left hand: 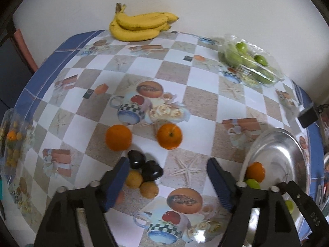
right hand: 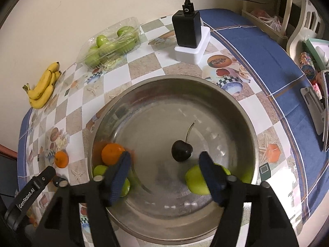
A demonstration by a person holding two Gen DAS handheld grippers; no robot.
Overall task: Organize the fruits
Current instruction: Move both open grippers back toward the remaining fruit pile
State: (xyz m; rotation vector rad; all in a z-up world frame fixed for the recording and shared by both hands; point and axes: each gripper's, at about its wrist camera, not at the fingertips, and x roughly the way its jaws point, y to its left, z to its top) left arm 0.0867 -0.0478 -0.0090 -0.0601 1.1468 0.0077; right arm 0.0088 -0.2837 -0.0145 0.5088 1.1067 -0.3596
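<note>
In the right wrist view, my right gripper (right hand: 164, 164) hangs open and empty over a steel bowl (right hand: 242, 119). The bowl holds a dark cherry (right hand: 182, 153), an orange (right hand: 112, 153) and green fruits (right hand: 195, 180). In the left wrist view, my left gripper (left hand: 166, 168) is open and empty above the table. Two dark cherries (left hand: 144, 164) and two small brown-yellow fruits (left hand: 141, 184) lie by its left finger. Two oranges (left hand: 118, 137) (left hand: 169, 136) sit just beyond. The bowl (left hand: 287, 154) shows at the right.
A banana bunch (left hand: 139, 25) lies at the far table edge by the wall. A clear plastic box of green fruits (left hand: 249, 61) sits at the back right. A black charger on a white block (right hand: 189, 33) stands behind the bowl. Clutter lies off the table's right side.
</note>
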